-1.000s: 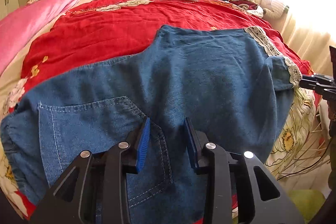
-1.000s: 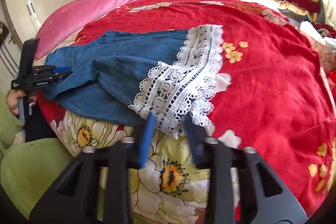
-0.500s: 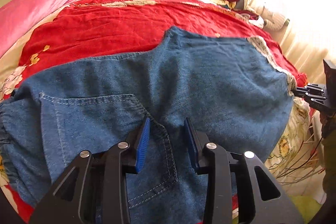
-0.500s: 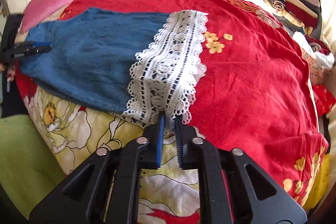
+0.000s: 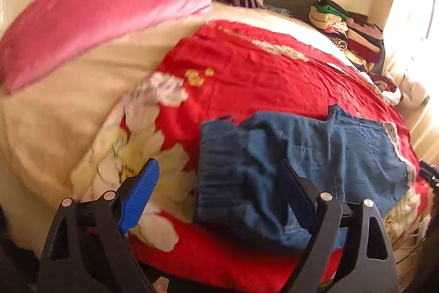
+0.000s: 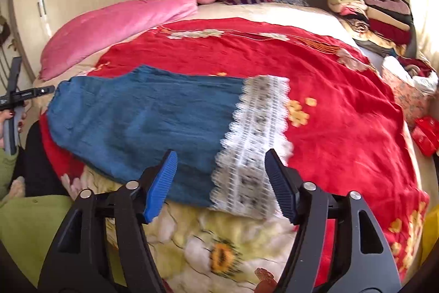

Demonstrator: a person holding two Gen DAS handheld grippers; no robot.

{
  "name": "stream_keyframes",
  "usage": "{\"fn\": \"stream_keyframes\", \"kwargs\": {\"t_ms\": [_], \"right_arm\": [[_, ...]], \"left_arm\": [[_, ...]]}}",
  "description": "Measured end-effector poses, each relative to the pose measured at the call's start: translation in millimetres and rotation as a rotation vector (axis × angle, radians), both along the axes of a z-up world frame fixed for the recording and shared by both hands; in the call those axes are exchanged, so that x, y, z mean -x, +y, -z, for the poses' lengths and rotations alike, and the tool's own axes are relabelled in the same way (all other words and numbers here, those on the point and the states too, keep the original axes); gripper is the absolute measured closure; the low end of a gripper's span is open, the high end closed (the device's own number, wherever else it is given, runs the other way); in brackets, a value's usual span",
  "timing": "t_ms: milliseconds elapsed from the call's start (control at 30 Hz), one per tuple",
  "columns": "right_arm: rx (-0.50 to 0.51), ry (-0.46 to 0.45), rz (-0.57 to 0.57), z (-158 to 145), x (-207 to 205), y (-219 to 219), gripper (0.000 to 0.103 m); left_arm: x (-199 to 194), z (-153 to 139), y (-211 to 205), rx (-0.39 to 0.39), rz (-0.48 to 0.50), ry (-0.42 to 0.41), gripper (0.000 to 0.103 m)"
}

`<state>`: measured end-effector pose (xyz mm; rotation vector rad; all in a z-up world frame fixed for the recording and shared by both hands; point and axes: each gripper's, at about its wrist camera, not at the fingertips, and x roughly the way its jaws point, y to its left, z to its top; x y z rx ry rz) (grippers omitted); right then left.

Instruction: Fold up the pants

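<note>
No readable text, labels or numbers anywhere ahead of my tools. Faint white marking on side of my left tool (image 6: 26,94), seen far left of my right tool, too small to read.

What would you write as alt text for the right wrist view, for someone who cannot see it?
Blue denim pants with a white lace hem lie flat on a red floral bedspread, released. The right gripper is opening above the lace, its blue-padded fingers pressing on nothing. Behind are a pink blanket and stacked clothes.
</note>
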<state>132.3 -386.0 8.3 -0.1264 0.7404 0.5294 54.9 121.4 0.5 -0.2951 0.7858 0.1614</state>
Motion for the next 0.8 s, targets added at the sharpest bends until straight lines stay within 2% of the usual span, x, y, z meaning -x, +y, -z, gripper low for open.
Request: {"fn": "stream_keyframes", "kwargs": {"t_ms": [133, 167, 200, 267, 367, 467, 567, 633, 667, 800], "right_arm": [[-0.01, 0.02, -0.036, 5.3, -5.6, 20.7, 0.037], [-0.009, 0.023, -0.046, 7.4, -6.6, 25.9, 0.037], [-0.006, 0.027, -0.049, 9.0, -7.3, 28.8, 0.035], [-0.009, 0.041, -0.052, 13.3, -9.3, 32.8, 0.035], [-0.005, 0.075, -0.043, 20.8, -12.1, 35.5, 0.035], [0.017, 0.105, -0.037, 30.0, -12.8, 38.7, 0.034], [0.03, 0.141, -0.021, 41.4, -13.0, 39.1, 0.033], [0.032, 0.146, -0.017, 46.1, -11.9, 38.7, 0.032], [0.035, 0.143, -0.019, 46.8, -10.2, 38.5, 0.032], [0.009, 0.123, -0.012, 38.4, -6.2, 30.4, 0.031]], "left_arm": [[-5.1, 24.4, 6.3, 0.114, 0.019, 0.033, 0.017], [-7.2, 27.2, 4.7, 0.121, 0.022, 0.03, 0.025], [-9.1, 29.6, 2.4, 0.132, 0.029, 0.02, 0.049], [-12.7, 27.7, 2.9, 0.145, 0.028, -0.008, 0.059], [-8.5, 8.3, 10.8, 0.142, 0.008, -0.087, 0.064], [-5.6, -1.5, 19.0, 0.094, -0.023, -0.1, 0.065], [-9.4, 14.6, 20.9, 0.102, -0.018, -0.026, 0.062], [-9.5, 24.6, 19.8, 0.11, -0.021, 0.008, 0.058], [-8.3, 24.5, 21.4, 0.11, -0.029, 0.007, 0.052], [1.0, 6.6, 23.1, 0.061, -0.048, -0.022, 0.042]]}}
